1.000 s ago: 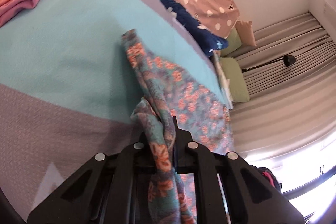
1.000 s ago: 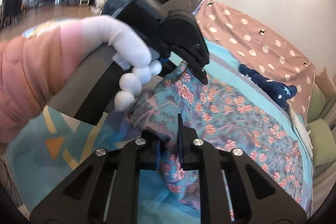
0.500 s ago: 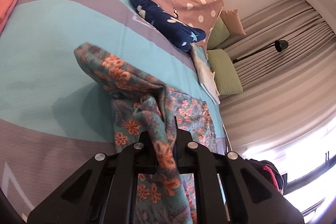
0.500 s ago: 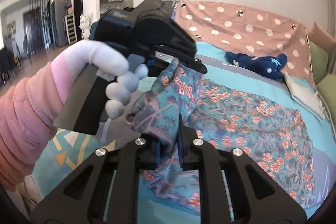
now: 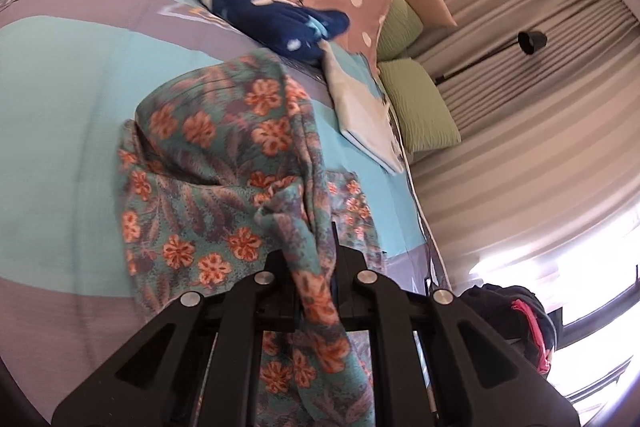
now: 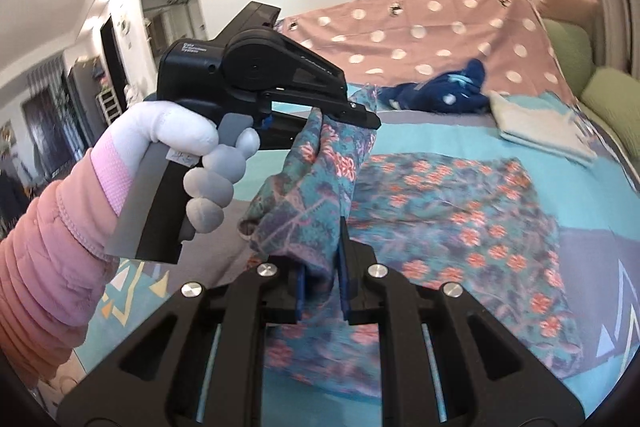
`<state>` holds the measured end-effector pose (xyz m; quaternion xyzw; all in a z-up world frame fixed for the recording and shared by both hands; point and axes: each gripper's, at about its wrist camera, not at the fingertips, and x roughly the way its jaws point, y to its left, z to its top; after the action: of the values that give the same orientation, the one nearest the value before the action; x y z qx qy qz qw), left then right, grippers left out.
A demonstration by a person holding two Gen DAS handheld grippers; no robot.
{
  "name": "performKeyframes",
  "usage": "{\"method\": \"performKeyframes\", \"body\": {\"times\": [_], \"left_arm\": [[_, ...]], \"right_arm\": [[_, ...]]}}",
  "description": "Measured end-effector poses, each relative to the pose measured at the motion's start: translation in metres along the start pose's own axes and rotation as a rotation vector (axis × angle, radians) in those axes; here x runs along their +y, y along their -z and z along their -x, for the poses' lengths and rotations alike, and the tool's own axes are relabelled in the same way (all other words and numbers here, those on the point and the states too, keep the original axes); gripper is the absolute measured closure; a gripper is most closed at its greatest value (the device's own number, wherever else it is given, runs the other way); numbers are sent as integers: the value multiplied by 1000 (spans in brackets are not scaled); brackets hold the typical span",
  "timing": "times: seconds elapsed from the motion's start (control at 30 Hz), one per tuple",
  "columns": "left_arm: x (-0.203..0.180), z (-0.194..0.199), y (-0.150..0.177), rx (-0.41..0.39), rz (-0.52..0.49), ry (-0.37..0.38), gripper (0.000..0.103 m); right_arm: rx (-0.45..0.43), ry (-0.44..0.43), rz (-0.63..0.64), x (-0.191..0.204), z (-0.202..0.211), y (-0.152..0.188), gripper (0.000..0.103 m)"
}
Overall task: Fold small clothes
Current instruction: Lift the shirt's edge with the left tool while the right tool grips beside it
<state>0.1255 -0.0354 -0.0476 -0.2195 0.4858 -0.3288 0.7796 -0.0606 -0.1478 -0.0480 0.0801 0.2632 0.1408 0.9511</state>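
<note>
The left gripper (image 5: 314, 259) has its fingers pinching a bunched edge of the floral cloth (image 5: 224, 163) at lower centre of the left view. The right gripper (image 6: 322, 267) does the same at lower centre of the right view, fingers pressed onto a gathered edge.

Over the last second both held edges have been carried up and forward over the rest of the garment. In the left view the cloth has gone from a narrow strip stretched away from the fingers to a broad, ballooning flap; in the right view the left gripper, held in a gloved hand (image 6: 192, 151), has moved from upper left toward centre. I judge a fold is midway: the lifted half is being brought over the half lying flat on the bed (image 6: 440, 131).

The cloth is thin and limp, teal with orange flowers, and drapes in soft wrinkles. Its far part lies spread at centre right of the right view, below a navy garment (image 6: 440, 93) and a folded pale one (image 6: 540, 127).
</note>
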Motion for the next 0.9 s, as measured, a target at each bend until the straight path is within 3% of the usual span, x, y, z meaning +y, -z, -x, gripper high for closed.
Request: {"method": "performKeyframes", "body": {"times": [0.37,0.7,0.9], "left_arm": [[-68,-82,4,97,-100,-23,94],[-95,-151,5,177,-160,-152,93],[-102,-169,7,202,-183,-196,93]], "right_arm": [[-8,47,-162,-84,25,14,90],[43,12,-372,-149,26,36,90],[55,-20,-424,-162,30,43,90]]}}
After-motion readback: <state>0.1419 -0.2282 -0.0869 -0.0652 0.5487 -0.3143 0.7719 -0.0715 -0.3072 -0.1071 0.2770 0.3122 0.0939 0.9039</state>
